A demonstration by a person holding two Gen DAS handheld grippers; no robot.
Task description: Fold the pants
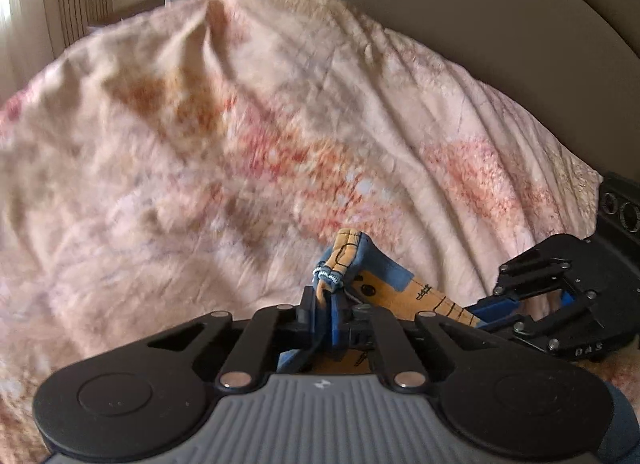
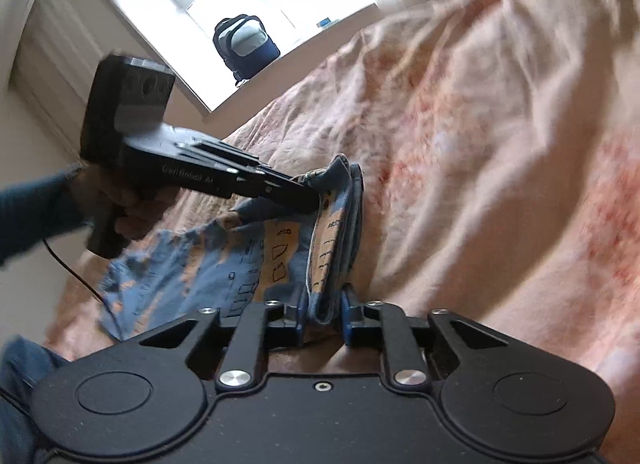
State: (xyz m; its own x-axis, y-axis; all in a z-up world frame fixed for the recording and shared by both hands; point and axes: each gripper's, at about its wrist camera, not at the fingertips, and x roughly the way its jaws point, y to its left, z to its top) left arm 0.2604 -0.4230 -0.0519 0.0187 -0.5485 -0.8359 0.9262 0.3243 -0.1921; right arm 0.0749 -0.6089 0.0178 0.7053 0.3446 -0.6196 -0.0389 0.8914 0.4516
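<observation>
Small blue and orange patterned pants (image 2: 200, 264) lie partly spread on the bed, one edge lifted into a bunched ridge. In the right wrist view my right gripper (image 2: 323, 312) is shut on the near end of that ridge, with folded fabric pressed between its blue pads. My left gripper (image 2: 316, 200) comes in from the left, held by a hand, and pinches the far end of the same edge. In the left wrist view my left gripper (image 1: 325, 304) is shut on the hem of the pants (image 1: 348, 252). The right gripper (image 1: 494, 306) sits close at the right, on the same garment.
A wrinkled peach floral bedspread (image 1: 240, 124) covers the whole bed. A dark backpack (image 2: 246, 44) stands on the windowsill under a bright window. A pale headboard or wall (image 1: 480, 4) rises behind the bed. A cable (image 2: 76, 268) trails from the left handle.
</observation>
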